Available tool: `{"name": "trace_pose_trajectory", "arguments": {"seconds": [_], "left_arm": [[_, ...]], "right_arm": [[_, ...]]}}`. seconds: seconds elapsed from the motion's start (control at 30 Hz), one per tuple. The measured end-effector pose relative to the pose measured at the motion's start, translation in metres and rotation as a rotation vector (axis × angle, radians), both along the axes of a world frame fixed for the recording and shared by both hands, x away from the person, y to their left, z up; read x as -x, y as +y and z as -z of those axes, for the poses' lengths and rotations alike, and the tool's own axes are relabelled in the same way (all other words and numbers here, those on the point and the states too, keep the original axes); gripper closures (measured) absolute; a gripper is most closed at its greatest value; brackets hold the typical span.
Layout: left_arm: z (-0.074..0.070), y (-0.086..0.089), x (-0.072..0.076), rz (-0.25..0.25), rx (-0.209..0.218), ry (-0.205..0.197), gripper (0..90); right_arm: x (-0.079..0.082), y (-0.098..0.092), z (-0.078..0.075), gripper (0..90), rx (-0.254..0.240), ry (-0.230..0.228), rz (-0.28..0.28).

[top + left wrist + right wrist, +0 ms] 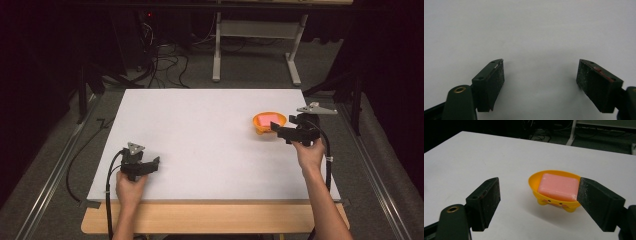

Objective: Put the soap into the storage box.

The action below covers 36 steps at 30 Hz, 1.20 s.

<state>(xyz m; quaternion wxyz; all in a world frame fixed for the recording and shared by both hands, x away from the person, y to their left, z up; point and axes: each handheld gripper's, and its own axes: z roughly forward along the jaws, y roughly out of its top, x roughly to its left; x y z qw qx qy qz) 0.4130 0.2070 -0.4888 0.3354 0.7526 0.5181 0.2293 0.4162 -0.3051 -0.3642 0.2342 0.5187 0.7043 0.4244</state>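
Right tool is spread wide and aimed at the far right of the white worktop, jaws either side of thin air, nothing pinched. My guess is it's lined up that way to go for the dish. Left tool sits near the front left corner, also spread, over bare surface, probably just parked. The orange soap dish stands just ahead of the right jaws, pink soap bar lying flat inside.

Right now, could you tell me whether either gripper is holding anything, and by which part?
Nothing is held. The left gripper is open over bare table; the right gripper is open beside the soap dish, not gripping it.
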Motion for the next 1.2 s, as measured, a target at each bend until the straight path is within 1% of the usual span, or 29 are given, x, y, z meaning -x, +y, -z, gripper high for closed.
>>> {"name": "trace_pose_trajectory", "arguments": {"seconds": [0.33,0.5,0.7,0.87,1.2], "left_arm": [[0.0,0.0,0.0,-0.001,0.0,-0.002,22.5],[0.0,0.0,0.0,-0.001,-0.002,-0.002,22.5],[0.0,0.0,0.0,-0.002,-0.001,-0.003,22.5],[0.0,-0.001,0.0,-0.002,-0.002,-0.003,22.5],[0.0,-0.001,0.0,-0.001,-0.002,-0.003,22.5]], "right_arm": [[0.017,0.0,0.001,19.7,-0.012,-0.029,-0.019],[0.022,0.001,0.004,19.7,-0.013,-0.028,-0.027],[0.031,0.005,0.011,19.7,-0.023,-0.024,-0.037],[0.034,0.007,0.015,19.7,-0.025,-0.027,-0.045],[0.04,0.009,0.028,19.8,-0.041,-0.009,-0.051]]}}
